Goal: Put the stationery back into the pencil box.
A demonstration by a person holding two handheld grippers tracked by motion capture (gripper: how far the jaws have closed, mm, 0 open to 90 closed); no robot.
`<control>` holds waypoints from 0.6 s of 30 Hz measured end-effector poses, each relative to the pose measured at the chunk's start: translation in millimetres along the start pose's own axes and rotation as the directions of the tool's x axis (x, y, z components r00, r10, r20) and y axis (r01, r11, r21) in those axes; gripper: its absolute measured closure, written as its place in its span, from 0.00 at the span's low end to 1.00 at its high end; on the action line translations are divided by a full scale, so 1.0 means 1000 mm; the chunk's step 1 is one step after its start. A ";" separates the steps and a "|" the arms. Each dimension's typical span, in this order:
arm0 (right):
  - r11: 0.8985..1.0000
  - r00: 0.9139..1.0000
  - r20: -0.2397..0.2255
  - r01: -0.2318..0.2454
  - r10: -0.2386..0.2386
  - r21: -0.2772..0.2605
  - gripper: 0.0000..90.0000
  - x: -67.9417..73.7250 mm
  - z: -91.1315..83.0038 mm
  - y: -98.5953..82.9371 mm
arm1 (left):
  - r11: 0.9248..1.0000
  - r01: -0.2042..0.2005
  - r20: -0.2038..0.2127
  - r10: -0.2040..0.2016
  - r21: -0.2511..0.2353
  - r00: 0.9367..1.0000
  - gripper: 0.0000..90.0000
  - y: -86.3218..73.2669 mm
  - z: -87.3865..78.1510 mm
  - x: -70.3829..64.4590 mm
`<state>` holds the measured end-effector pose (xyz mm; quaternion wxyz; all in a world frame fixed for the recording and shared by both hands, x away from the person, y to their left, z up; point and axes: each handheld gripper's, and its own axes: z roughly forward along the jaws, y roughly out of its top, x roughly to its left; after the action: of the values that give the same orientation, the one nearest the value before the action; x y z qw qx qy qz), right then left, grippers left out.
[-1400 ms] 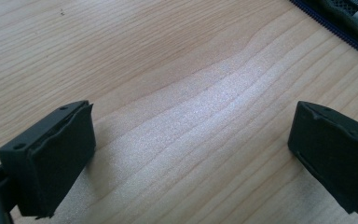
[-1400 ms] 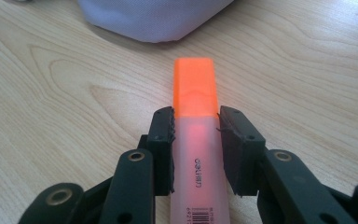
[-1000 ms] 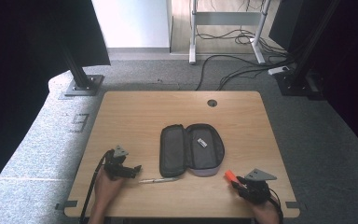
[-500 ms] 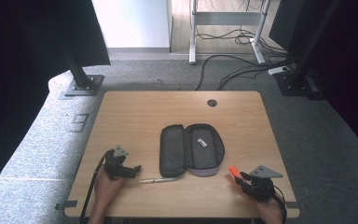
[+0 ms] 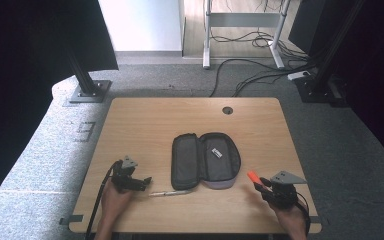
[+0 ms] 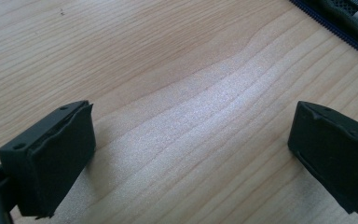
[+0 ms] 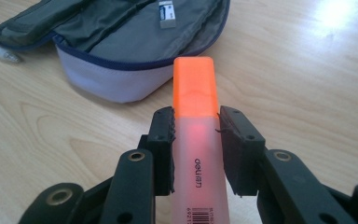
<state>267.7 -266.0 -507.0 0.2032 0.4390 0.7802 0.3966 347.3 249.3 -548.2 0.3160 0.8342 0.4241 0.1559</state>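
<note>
The right tool [image 7: 196,140] gripped an orange highlighter [image 7: 196,121], its two black jaws pressed against the pen's flanks just below the cap. The highlighter had a flat-sided, translucent pale-orange barrel that glowed faintly where light passed through it, and a brighter, opaque orange cap with a squared-off end. Dark lettering ran lengthwise along the barrel, and a barcode sat near its lower end. In the right gripper view the cap pointed towards an open pencil case [image 7: 135,51], its tip falling short of the case's near wall. In the high view the highlighter [image 5: 253,176] stuck out of the right tool [image 5: 262,182] at the near right part of the wooden surface [image 5: 145,120], near the pencil case [image 5: 205,160] and apart from it.

The case lay unzipped in the middle of the surface, with a grey lining, a pale lilac outer wall and a dark blue zip edge; a small white eraser [image 5: 216,152] rested inside it. A slim silver pen [image 5: 172,192] lay on the surface just in front of the case, between it and the left tool [image 5: 145,182].

The left tool [image 6: 186,154] stood open, its jaws wide apart over bare wood, holding nothing, with a corner of the case showing at the top right of its own view.
</note>
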 end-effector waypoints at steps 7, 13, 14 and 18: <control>1.000 1.000 -0.003 0.010 -0.010 0.007 0.73 -0.003 0.002 0.012 | 1.000 0.000 0.000 0.000 0.000 1.000 0.01 0.000 0.000 0.000; 1.000 1.000 -0.017 0.008 -0.007 0.014 0.73 -0.006 0.005 0.020 | 1.000 0.000 0.000 0.000 0.000 1.000 0.01 0.000 0.000 0.000; 1.000 1.000 -0.015 0.008 -0.008 0.018 0.73 -0.007 0.006 0.021 | 1.000 0.000 -0.001 0.000 0.000 1.000 0.01 0.000 0.000 0.000; 1.000 1.000 -0.025 -0.004 0.005 0.022 0.73 -0.008 0.009 0.022 | 1.000 0.000 -0.001 0.000 0.000 1.000 0.01 0.000 0.000 0.000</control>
<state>289.5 -262.4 -495.5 0.1879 0.4379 0.7860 0.3939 347.3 249.3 -548.2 0.3160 0.8342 0.4241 0.1562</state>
